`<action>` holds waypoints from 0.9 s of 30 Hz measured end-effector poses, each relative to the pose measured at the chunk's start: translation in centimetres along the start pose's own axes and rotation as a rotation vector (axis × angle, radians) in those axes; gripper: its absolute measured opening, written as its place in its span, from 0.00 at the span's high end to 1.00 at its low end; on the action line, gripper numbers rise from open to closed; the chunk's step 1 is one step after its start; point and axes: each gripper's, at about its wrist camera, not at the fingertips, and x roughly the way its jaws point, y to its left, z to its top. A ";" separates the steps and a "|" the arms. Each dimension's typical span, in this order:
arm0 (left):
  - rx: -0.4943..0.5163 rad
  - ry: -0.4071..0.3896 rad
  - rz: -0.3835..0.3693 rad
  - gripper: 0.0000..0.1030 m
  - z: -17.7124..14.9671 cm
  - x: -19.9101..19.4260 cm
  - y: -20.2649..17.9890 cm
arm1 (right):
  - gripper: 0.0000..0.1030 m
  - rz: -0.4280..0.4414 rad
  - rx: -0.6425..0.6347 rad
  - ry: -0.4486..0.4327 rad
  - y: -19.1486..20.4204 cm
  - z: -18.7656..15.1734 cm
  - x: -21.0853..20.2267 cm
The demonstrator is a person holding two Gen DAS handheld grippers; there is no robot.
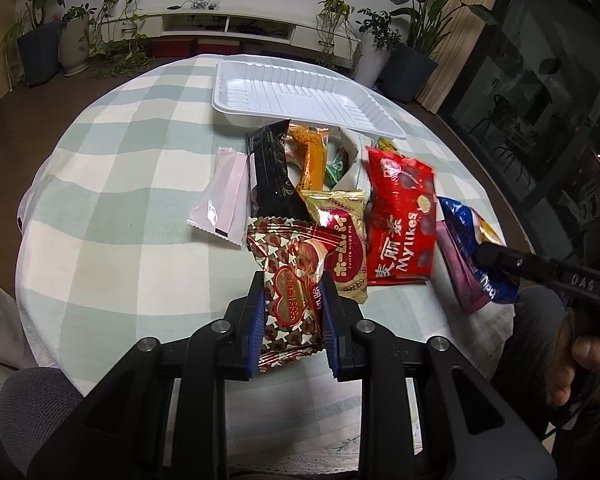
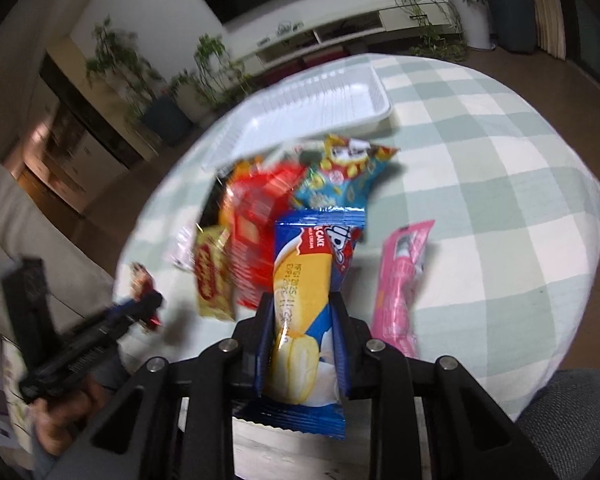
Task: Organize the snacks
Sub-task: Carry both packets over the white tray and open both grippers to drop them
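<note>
My left gripper (image 1: 293, 292) is shut on a red-and-gold heart-print snack pack (image 1: 290, 280), held above the near edge of the table. My right gripper (image 2: 303, 312) is shut on a blue-and-yellow cake pack (image 2: 308, 300); it also shows in the left wrist view (image 1: 470, 256). A pile of snacks lies in the table's middle: a red Mylikes bag (image 1: 402, 216), a gold pie pack (image 1: 344, 236), a black pack (image 1: 270, 176), an orange pack (image 1: 312, 156) and a pale pink sachet (image 1: 222, 196). The empty white tray (image 1: 300, 96) sits behind the pile.
The round table has a green-and-white checked cloth (image 1: 140, 160). A pink pack (image 2: 400, 284) and a light-blue bag (image 2: 340, 176) lie right of the pile in the right wrist view. Potted plants and a TV cabinet stand beyond the table.
</note>
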 end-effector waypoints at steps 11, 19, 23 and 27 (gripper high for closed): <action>-0.001 0.005 -0.047 0.78 0.2 0.1 -0.7 | 0.73 0.454 0.241 -0.017 -3.0 0.6 0.4; -0.001 -0.012 -0.063 0.78 2.0 -0.4 -0.4 | 0.73 0.454 0.204 -0.066 -2.6 1.7 -0.5; 0.014 -0.045 -0.057 0.78 5.0 -1.4 0.1 | 0.73 0.331 0.159 -0.145 -3.7 4.7 -2.5; 0.063 -0.092 0.018 0.78 9.8 -2.0 1.0 | 0.73 0.205 0.085 -0.240 -4.1 9.8 -5.0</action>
